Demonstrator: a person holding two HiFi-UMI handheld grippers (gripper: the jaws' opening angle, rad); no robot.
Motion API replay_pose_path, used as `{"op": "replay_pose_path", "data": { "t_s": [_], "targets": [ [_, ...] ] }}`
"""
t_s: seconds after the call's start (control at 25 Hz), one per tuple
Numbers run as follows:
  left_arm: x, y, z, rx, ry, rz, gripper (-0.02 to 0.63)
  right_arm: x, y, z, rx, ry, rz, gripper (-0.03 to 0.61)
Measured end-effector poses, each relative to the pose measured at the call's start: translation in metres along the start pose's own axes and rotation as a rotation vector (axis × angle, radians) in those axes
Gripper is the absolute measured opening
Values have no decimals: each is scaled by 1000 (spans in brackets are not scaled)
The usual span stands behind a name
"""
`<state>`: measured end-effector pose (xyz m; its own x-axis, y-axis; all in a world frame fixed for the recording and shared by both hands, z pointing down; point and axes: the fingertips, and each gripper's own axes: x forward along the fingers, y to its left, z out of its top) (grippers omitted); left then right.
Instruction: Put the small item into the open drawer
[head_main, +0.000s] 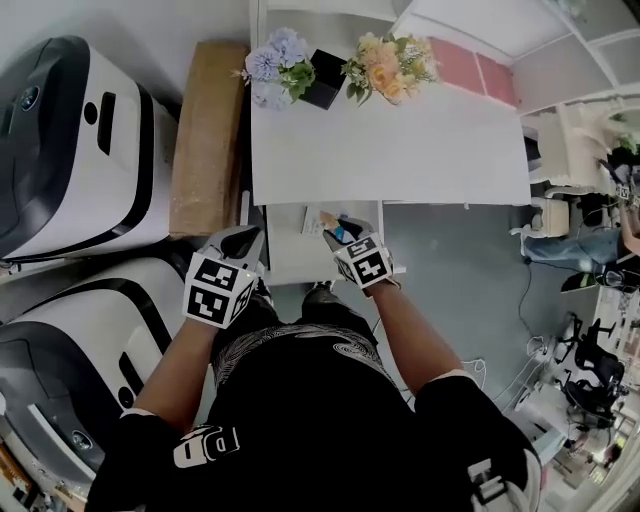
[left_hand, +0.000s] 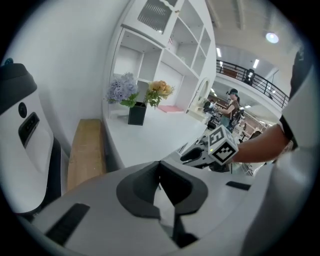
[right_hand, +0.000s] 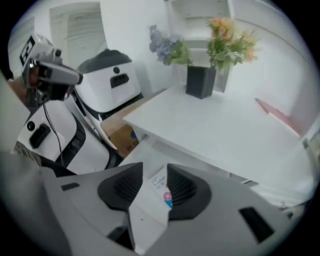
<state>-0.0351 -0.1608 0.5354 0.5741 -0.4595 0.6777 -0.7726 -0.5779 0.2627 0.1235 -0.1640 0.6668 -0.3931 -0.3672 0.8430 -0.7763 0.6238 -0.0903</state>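
Observation:
The small item, a white box (right_hand: 156, 196) with a blue and pink print, sits between the pads of my right gripper (right_hand: 152, 182), which is shut on it. In the head view this gripper (head_main: 338, 236) holds the box (head_main: 345, 232) over the open white drawer (head_main: 288, 256) that sticks out under the desk's front edge. The drawer (right_hand: 146, 150) also shows just past the jaws in the right gripper view. My left gripper (head_main: 246, 240) hovers at the drawer's left side. Its jaws (left_hand: 160, 172) are shut with nothing between them, and it looks across at the right gripper (left_hand: 210, 150).
On the white desk (head_main: 400, 150) stand a black vase (head_main: 325, 78) with blue flowers and a bunch of orange flowers (head_main: 388, 62) at the back. A wooden bench (head_main: 205, 135) and two large white machines (head_main: 80, 140) are on the left. Grey floor lies to the right.

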Motion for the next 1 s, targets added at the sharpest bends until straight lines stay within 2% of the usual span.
{"op": "replay_pose_path", "data": {
  "t_s": [0.04,0.12,0.16,0.48,0.72,0.88,1.0],
  "targets": [
    [-1,1,3,7,-6,-3,14,-12,0,8,38,-46,-8,137],
    [-3,1,9,24,-16,-10,14,-37,0,28,101,-143,-18,18],
    [-4,1,11,33,-21,-15,14,-49,3,37,128,-189,-14,9],
    [-15,2,39,75,-76,-63,14,-139,29,87,277,-438,-13,8],
    [-27,-14,62,149,-124,-143,14,-160,66,87,338,-498,-5,8],
    [-30,-32,62,187,-120,-186,14,-179,77,96,399,-610,18,8],
    [-37,-44,62,207,-126,-201,14,-195,78,97,418,-650,9,8]
  ]
}}
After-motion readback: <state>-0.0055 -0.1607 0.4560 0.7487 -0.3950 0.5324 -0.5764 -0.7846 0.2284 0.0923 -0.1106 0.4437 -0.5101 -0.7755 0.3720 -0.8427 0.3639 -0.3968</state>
